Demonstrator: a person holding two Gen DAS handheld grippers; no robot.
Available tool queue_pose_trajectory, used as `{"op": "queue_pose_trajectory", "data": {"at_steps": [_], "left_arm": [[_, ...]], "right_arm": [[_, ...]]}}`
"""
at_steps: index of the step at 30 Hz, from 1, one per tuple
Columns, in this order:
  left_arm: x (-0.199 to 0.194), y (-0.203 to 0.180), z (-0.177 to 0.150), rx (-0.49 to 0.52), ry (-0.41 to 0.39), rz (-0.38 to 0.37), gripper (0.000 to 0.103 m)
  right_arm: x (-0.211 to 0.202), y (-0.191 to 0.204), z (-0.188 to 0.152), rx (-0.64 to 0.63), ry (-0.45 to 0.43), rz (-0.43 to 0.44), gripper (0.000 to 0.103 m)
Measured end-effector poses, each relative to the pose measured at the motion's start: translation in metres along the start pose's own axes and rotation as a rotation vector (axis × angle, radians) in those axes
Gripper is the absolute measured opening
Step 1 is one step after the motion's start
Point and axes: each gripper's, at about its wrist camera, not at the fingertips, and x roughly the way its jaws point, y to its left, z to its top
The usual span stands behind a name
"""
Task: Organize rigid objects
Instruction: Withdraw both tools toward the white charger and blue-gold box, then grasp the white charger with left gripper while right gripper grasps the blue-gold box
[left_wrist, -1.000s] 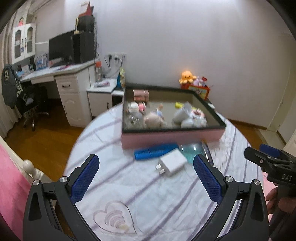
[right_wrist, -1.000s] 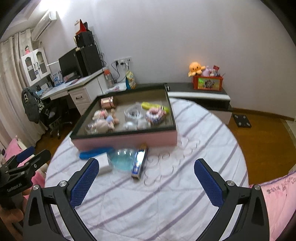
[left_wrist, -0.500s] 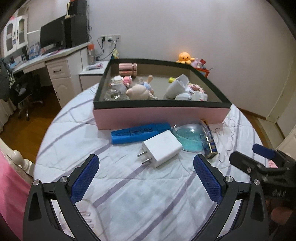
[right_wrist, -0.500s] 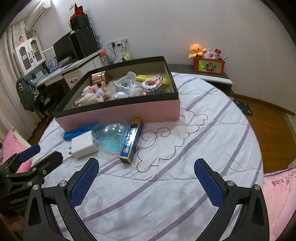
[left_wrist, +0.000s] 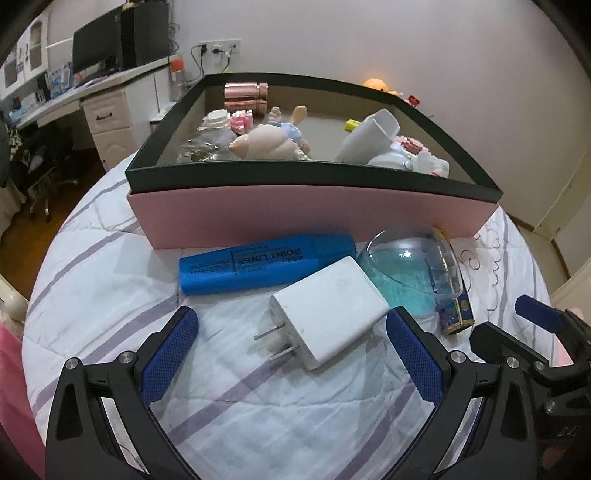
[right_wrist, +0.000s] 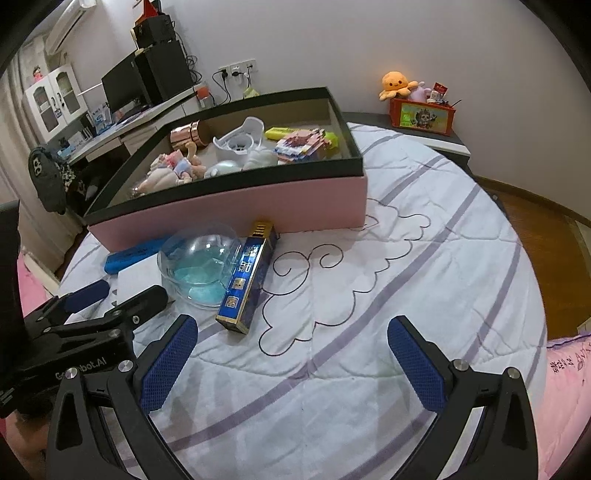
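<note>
A white plug charger (left_wrist: 327, 304) lies on the quilt, between the open fingers of my left gripper (left_wrist: 291, 325). Behind it rest a blue highlighter (left_wrist: 266, 262), a clear dome with blue inside (left_wrist: 410, 266) and a narrow blue-and-gold box (right_wrist: 248, 280). The pink box with a dark rim (left_wrist: 310, 218) holds several small toys and a copper tin. My right gripper (right_wrist: 291, 343) stands open over bare quilt, just right of the blue-and-gold box. The left gripper (right_wrist: 85, 299) shows at the left of the right wrist view, the right gripper (left_wrist: 532, 321) at the right of the left wrist view.
The round bed with a white striped quilt (right_wrist: 424, 280) carries everything. A desk with a monitor (left_wrist: 99, 55) and a chair stand at the far left. A low cabinet with an orange plush (right_wrist: 397, 83) is at the back right. Wooden floor surrounds the bed.
Both grippers have come forward and lower toward the objects in front of the pink box. The left one now straddles the white charger. Both stay open.
</note>
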Motion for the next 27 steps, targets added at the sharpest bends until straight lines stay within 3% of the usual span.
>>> {"op": "queue_pose_trajectory", "data": {"at_steps": [8, 11, 12, 15, 17, 20, 22, 27], "left_arm": [[-0.01, 0.016, -0.004, -0.004, -0.016, -0.066, 0.085], [-0.01, 0.016, -0.004, -0.005, -0.014, -0.053, 0.088], [-0.009, 0.014, -0.003, -0.003, -0.01, -0.033, 0.093], [-0.002, 0.012, 0.001, -0.001, -0.002, 0.003, 0.098], [0.0, 0.011, 0.003, 0.007, -0.005, -0.002, 0.095], [-0.001, 0.012, 0.003, 0.005, -0.015, -0.027, 0.082], [-0.005, 0.012, 0.001, 0.012, -0.018, -0.044, 0.072], [-0.009, 0.014, -0.004, 0.01, -0.02, -0.045, 0.072]], "right_arm": [[0.011, 0.002, 0.001, -0.011, 0.007, 0.002, 0.103], [0.013, 0.001, 0.002, -0.009, 0.001, -0.004, 0.102], [0.013, 0.001, 0.002, -0.011, 0.0, 0.0, 0.101], [0.015, 0.005, 0.004, -0.026, -0.006, -0.001, 0.095], [0.017, 0.006, 0.003, -0.047, -0.01, -0.035, 0.08], [0.015, 0.003, 0.003, -0.051, -0.014, -0.05, 0.067], [0.015, 0.001, 0.004, -0.051, -0.018, -0.049, 0.063], [0.021, 0.008, 0.012, -0.087, -0.024, -0.021, 0.057]]}}
